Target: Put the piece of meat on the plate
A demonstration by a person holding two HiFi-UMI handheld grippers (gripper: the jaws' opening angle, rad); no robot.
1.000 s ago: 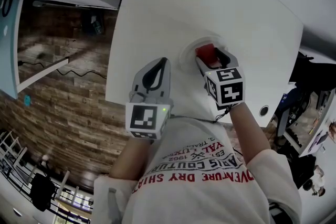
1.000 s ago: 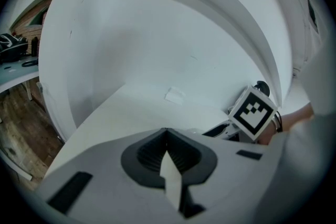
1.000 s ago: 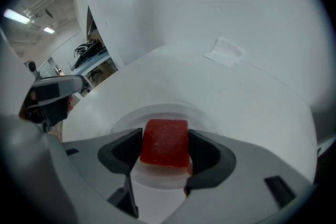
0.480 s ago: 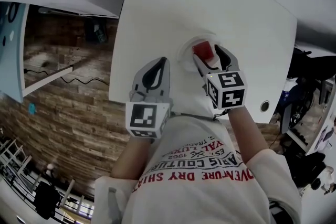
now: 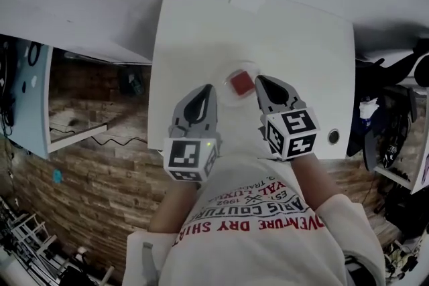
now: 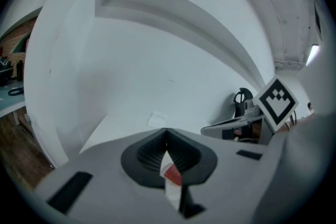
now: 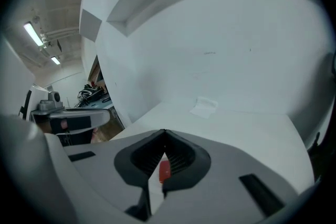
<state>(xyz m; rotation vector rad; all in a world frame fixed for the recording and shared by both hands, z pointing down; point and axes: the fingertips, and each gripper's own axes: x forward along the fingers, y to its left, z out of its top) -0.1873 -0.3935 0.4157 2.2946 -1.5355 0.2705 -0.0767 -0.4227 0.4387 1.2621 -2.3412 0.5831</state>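
**Meat on the plate; the risk now is bumping it**

Head view: the piece of meat (image 5: 240, 82) lies on the small white plate (image 5: 226, 77), which sits on the white surface (image 5: 301, 37) close to the edge nearest the person. The left tool (image 5: 206, 89) and the right tool (image 5: 260, 80) flank the plate, each with its tip just beside it. I judge the placing done. What remains is getting clear. The plate looks light, so a sideways swing from either tool could clip the rim and push it toward the near edge or tip the meat off.

Left gripper view: the left tool's jaws are pressed together with nothing gripped. A sliver of red and white shows below them, which I take to be the meat and plate beyond. The right tool's body is close by on the right, so the two tools could also knock each other if they cross.

Right gripper view: the right tool's jaws have just been closing and now meet with nothing between them. A red sliver shows below the tip. Dipping from here would bring the closed tip down onto the meat or rim.
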